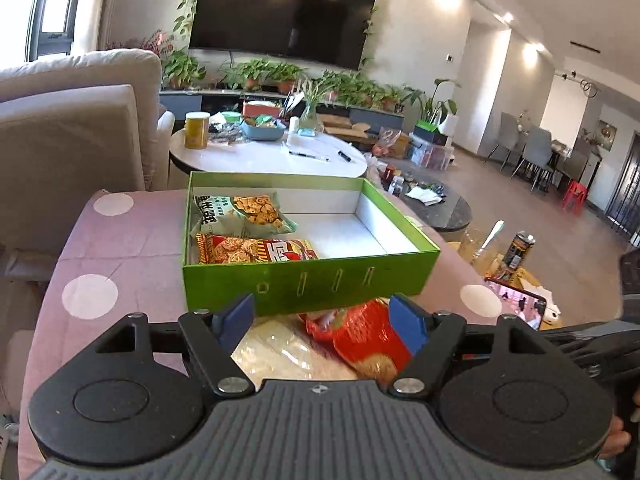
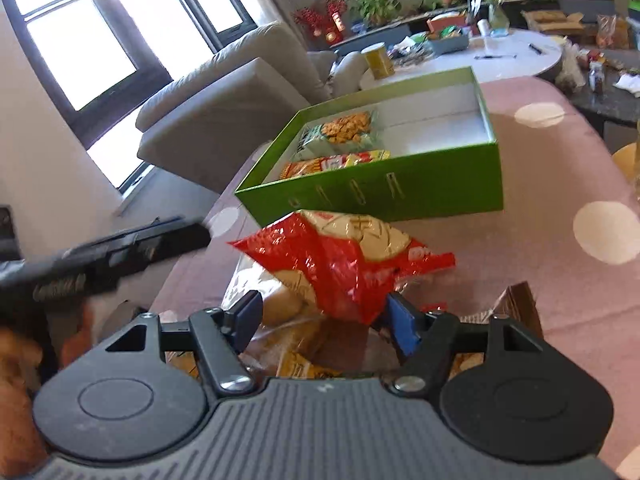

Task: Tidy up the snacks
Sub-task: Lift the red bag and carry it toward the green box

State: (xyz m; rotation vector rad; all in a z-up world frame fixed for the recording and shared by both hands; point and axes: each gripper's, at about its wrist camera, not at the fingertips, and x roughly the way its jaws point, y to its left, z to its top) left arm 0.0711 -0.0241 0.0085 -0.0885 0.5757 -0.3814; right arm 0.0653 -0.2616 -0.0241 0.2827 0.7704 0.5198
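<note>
A green box [image 1: 320, 284] [image 2: 420, 196] stands on the pink dotted tablecloth and holds a pale green snack bag [image 1: 244, 210] [image 2: 340, 130] and an orange-red snack bag [image 1: 256, 250] [image 2: 332, 162] at its left end. A red snack bag [image 1: 364, 338] [image 2: 344, 264] lies just in front of the box, over a pile of clear-wrapped snacks [image 2: 296, 344]. My left gripper [image 1: 326, 320] is open, with the red bag between its fingers. My right gripper [image 2: 326, 316] is open, the red bag's lower corner between its fingers.
A round white table [image 1: 268, 156] with a yellow can [image 1: 197, 130] and a blue bowl stands behind the box. A grey sofa [image 1: 72, 128] is on the left. A phone [image 1: 518, 306] and a dark can [image 1: 518, 250] are at right. A brown carton flap [image 2: 520, 308] is near the right gripper.
</note>
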